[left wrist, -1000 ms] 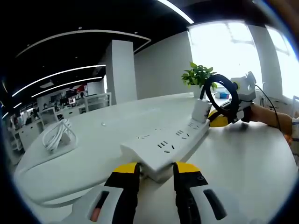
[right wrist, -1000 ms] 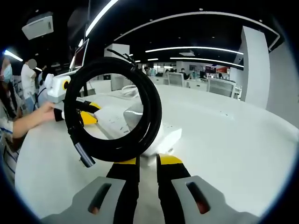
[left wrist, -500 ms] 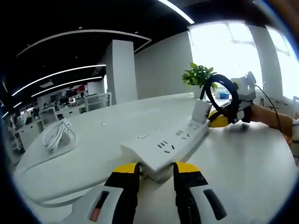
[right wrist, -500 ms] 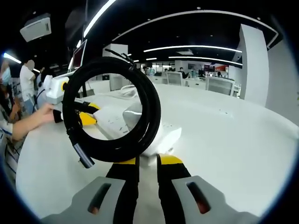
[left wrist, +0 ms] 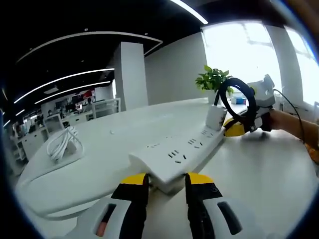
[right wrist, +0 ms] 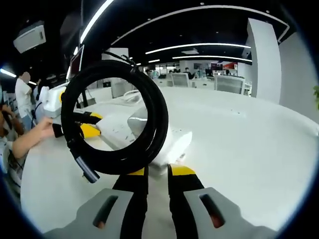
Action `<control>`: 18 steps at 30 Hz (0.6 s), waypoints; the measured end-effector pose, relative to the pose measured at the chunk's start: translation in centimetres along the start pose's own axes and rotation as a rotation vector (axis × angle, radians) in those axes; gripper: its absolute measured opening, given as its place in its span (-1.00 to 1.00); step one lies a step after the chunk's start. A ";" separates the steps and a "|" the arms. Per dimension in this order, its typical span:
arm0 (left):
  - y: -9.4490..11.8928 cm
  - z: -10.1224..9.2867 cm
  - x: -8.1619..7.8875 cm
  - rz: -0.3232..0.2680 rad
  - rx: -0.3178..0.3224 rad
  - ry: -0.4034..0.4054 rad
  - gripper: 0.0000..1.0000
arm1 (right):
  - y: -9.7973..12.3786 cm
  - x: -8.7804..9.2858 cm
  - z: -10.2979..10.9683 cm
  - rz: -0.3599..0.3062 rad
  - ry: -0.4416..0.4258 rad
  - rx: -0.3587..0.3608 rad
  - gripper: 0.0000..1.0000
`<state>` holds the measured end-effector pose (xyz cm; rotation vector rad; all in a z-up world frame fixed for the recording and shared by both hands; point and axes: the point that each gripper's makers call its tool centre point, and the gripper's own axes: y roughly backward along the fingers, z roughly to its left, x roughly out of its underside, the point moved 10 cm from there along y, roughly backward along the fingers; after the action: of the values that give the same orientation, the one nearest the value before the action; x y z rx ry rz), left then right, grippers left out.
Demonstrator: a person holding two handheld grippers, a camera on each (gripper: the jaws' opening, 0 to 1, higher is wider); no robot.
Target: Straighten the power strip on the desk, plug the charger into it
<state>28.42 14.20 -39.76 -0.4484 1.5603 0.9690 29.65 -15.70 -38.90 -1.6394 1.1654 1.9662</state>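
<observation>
Power strip [left wrist: 182,154] lies on desk [left wrist: 99,164], left gripper [left wrist: 163,181] at its near end, charger [left wrist: 215,118] and right gripper [left wrist: 234,127] at far end; cable bundle [left wrist: 62,144] off left.

Open white desk [left wrist: 259,174] on both sides of the power strip [left wrist: 179,154]; far end blocked by the plugged-in charger [left wrist: 215,117], its coiled black cable [right wrist: 117,117] and the right gripper [left wrist: 234,127]; white cable bundle [left wrist: 62,144] well off to one side
</observation>
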 end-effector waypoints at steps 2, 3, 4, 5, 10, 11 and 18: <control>-0.1 -0.1 0.0 0.004 -0.012 -0.021 -0.40 | 0.0 0.0 0.2 0.000 0.003 0.014 -0.71; -0.2 -0.1 0.0 0.009 -0.020 -0.032 -0.39 | 0.0 0.0 0.3 0.001 0.010 0.023 -0.71; -0.3 -0.1 0.0 0.017 -0.024 -0.046 -0.38 | 0.0 0.0 0.4 0.001 0.008 0.030 -0.71; -0.4 -0.2 -0.1 0.020 -0.030 -0.052 -0.38 | 0.1 0.0 0.4 0.004 0.005 0.036 -0.71; -0.6 0.0 -0.1 0.030 -0.032 -0.046 -0.37 | 0.1 -0.1 0.7 0.028 0.011 0.065 -0.71; -0.7 0.1 0.0 0.031 -0.028 -0.036 -0.38 | 0.1 -0.1 0.6 0.033 0.010 0.067 -0.71; -0.7 0.0 -0.1 0.029 -0.026 -0.028 -0.38 | 0.2 0.0 0.5 0.029 -0.007 0.073 -0.71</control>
<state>29.02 13.79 -39.92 -0.4292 1.5344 1.0151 29.16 -15.46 -38.77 -1.5867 1.2497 1.9217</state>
